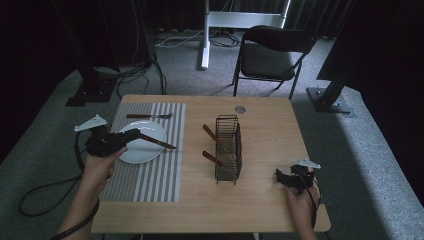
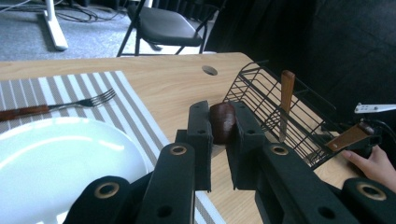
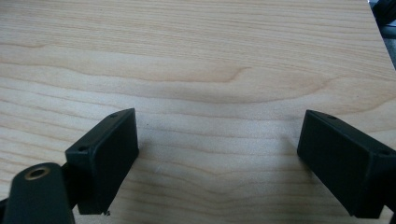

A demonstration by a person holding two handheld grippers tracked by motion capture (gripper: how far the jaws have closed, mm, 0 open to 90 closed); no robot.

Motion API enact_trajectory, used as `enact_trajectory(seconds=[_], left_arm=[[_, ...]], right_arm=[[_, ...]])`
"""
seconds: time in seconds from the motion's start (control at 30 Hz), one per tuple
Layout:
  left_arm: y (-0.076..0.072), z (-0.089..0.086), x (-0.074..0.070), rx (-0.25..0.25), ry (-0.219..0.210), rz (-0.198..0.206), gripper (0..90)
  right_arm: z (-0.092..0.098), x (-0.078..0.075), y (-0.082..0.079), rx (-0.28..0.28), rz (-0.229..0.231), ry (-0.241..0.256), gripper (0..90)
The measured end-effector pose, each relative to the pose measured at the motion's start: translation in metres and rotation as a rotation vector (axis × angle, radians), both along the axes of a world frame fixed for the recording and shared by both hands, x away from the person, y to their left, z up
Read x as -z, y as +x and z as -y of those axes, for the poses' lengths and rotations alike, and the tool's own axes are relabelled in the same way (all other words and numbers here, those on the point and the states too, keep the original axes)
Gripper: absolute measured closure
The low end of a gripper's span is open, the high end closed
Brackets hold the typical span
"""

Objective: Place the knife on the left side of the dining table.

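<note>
My left gripper (image 1: 131,135) hovers over the white plate (image 1: 145,151), shut on a wooden-handled utensil (image 1: 159,142) that points right toward the basket. In the left gripper view the utensil's brown rounded handle end (image 2: 222,122) sits pinched between the two black jaws of the left gripper (image 2: 218,113). My right gripper (image 1: 283,178) rests low near the table's front right corner. Its jaws stand wide apart over bare wood in the right gripper view (image 3: 217,158), with nothing between them.
A black wire basket (image 1: 229,150) stands mid-table with two wooden-handled utensils (image 1: 210,133) leaning in it. A fork (image 1: 150,116) lies at the far end of the striped placemat (image 1: 150,175). A folding chair (image 1: 272,55) stands beyond the table.
</note>
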State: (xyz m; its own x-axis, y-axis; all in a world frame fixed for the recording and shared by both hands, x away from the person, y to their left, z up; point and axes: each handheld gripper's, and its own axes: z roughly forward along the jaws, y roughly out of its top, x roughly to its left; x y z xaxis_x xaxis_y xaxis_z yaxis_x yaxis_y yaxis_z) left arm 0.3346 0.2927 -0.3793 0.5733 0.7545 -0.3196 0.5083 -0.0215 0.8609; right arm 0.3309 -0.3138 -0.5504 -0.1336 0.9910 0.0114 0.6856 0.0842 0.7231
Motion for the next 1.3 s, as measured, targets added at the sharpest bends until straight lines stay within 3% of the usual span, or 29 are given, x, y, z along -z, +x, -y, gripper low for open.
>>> enact_trajectory(seconds=[0.23,0.27,0.47,0.57,0.83,1.0,1.23,1.3], left_arm=[[-0.015,-0.008,0.013,-0.029,-0.012,-0.039,81.1],[-0.017,-0.010,0.015,-0.025,-0.025,-0.046,81.0],[-0.024,-0.012,0.027,-0.019,-0.004,-0.065,81.0],[-0.027,-0.014,0.034,-0.016,-0.031,-0.084,81.1],[-0.032,-0.012,0.051,-0.001,-0.016,-0.129,81.0],[-0.031,-0.017,0.059,-0.007,-0.067,-0.150,81.0],[-0.032,-0.021,0.066,-0.043,-0.105,-0.173,80.9],[-0.033,-0.022,0.068,-0.069,-0.095,-0.174,79.9]], right_arm=[[0.000,0.000,0.000,0.000,0.000,0.000,11.8],[0.000,0.000,0.000,0.000,0.000,0.000,11.8],[0.000,0.000,0.000,0.000,0.000,0.000,11.8],[0.000,0.000,0.000,0.000,0.000,0.000,11.8],[0.000,0.000,0.000,0.000,0.000,0.000,11.8],[0.000,0.000,0.000,0.000,0.000,0.000,11.8],[0.000,0.000,0.000,0.000,-0.001,-0.001,11.8],[0.000,0.000,0.000,0.000,-0.001,-0.001,11.8]])
